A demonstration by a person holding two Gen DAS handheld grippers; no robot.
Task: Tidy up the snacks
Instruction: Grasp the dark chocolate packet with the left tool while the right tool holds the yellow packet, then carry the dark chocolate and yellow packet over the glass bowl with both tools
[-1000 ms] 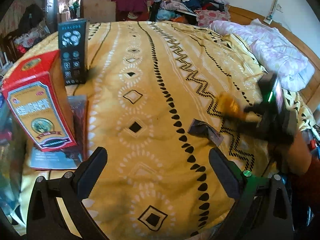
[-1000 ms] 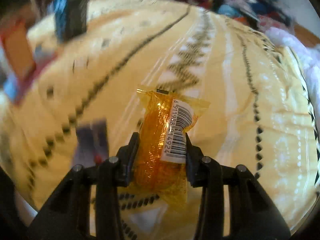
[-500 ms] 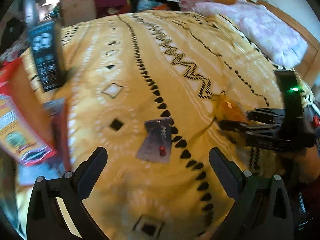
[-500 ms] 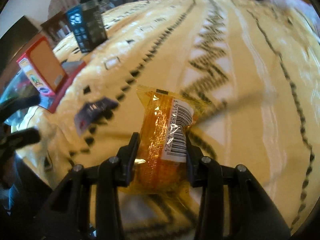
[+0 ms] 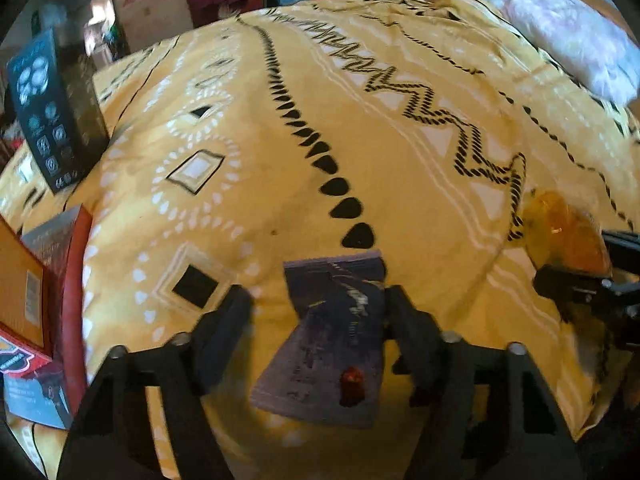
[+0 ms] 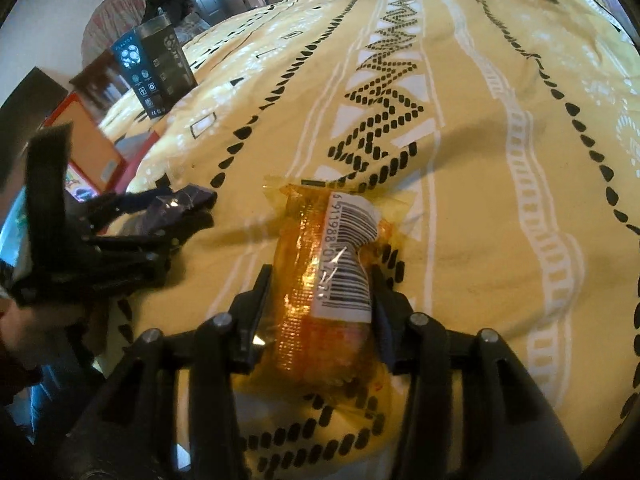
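Left gripper: jaws parted around the flat purple foil snack packet on the near yellow patterned bedspread. Closing off-centre may crumple or push it away. Right gripper: jaws clamp the orange transparent-wrapped snack; slick film may slip.

1. The left wrist view looks forward and down, close over the yellow bedspread.
2. The right wrist view faces leftward, equally close.
3. Both share the black box.
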